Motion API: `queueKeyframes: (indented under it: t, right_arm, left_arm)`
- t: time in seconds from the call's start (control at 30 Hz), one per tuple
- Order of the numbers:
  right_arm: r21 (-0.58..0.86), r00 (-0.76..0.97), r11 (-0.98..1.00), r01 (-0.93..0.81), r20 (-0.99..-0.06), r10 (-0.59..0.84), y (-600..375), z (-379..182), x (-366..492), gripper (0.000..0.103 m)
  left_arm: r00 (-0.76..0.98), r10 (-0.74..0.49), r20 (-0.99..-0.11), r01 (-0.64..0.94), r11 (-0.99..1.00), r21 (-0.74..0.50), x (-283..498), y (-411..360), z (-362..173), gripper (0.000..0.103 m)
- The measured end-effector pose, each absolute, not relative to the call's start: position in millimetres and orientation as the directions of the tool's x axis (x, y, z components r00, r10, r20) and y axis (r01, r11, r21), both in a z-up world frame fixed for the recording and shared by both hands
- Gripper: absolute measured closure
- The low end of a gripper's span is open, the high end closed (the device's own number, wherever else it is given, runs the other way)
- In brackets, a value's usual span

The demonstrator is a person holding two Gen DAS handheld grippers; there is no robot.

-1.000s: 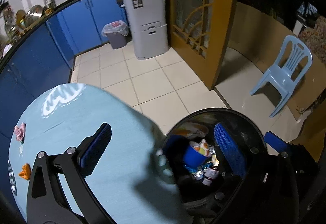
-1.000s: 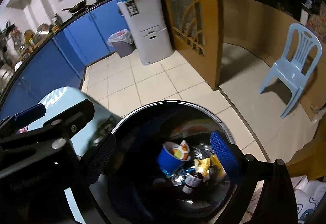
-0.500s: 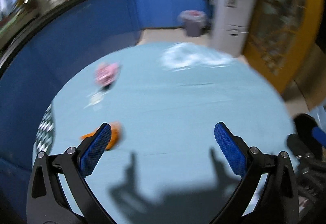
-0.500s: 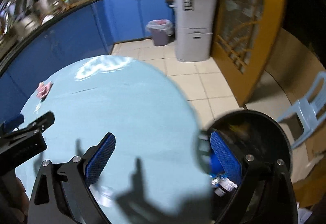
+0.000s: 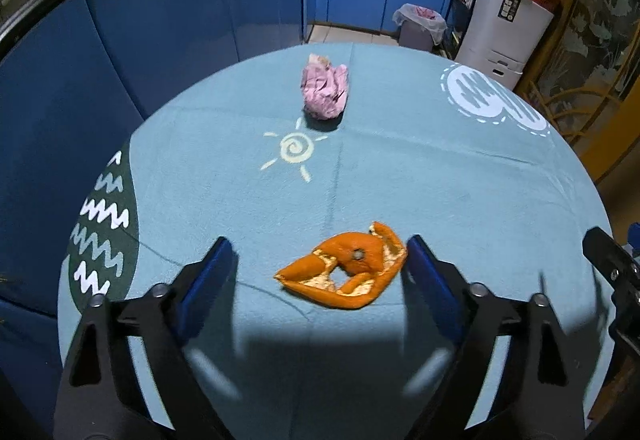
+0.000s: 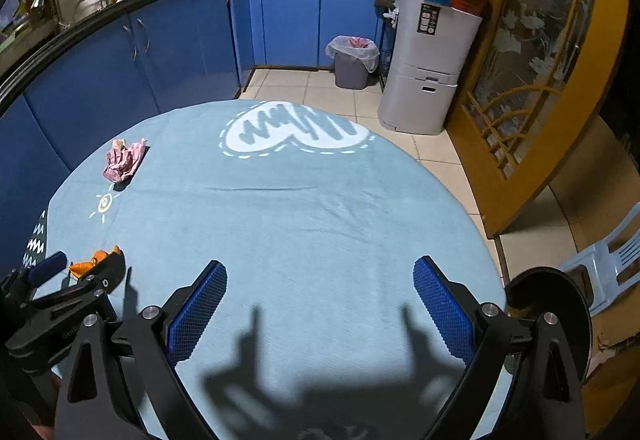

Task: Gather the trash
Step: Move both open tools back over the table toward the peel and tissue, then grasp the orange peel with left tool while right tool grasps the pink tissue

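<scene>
While straddling the peel (image 5: 347, 272) near the table's (image 5: 440, 180) front edge, left claw (image 5: 316, 268) closing, pads not yet pressing, for a pinch. Right claw (image 6: 320, 300) wide, empty, clear. Pink wad (image 5: 325, 91) at far edge; bin (image 6: 560, 304) off right edge.

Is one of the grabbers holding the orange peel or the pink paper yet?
Nothing is held yet. The left gripper is closing around the orange peel, pads not pressing it. The right gripper is open over bare cloth. The pink paper lies untouched.

one orange peel (image 5: 348, 272), one pink wrapper (image 5: 325, 91)
</scene>
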State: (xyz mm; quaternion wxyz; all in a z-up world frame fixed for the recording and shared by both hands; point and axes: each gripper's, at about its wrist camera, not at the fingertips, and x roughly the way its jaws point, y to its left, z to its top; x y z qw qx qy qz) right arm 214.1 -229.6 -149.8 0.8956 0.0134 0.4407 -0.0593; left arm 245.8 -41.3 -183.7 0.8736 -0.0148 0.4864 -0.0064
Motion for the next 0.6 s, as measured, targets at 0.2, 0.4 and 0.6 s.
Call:
queueKeyframes:
  t: [0.2, 0.4, 0.6]
  right_arm:
    - [-0.034, 0.604, 0.995, 0.092, -0.793, -0.083, -209.7, -148.7, 225.4, 0.011]
    - [-0.005, 0.610, 1.000, 0.014, -0.792, -0.013, -173.7, -150.2, 242.1, 0.011]
    - [0.008, 0.615, 0.996, -0.086, -0.786, 0.059, -128.5, -153.2, 270.2, 0.011]
  left_arm:
    - [0.545, -0.068, -0.836, 0.009, 0.997, -0.076, 245.1, -25.9, -180.4, 0.065]
    - [0.582, -0.053, -0.811, -0.057, 0.993, -0.106, 240.3, 13.0, -168.7, 0.073]
    - [0.594, -0.012, -0.804, -0.145, 0.982, -0.122, 248.4, 60.1, -164.0, 0.074]
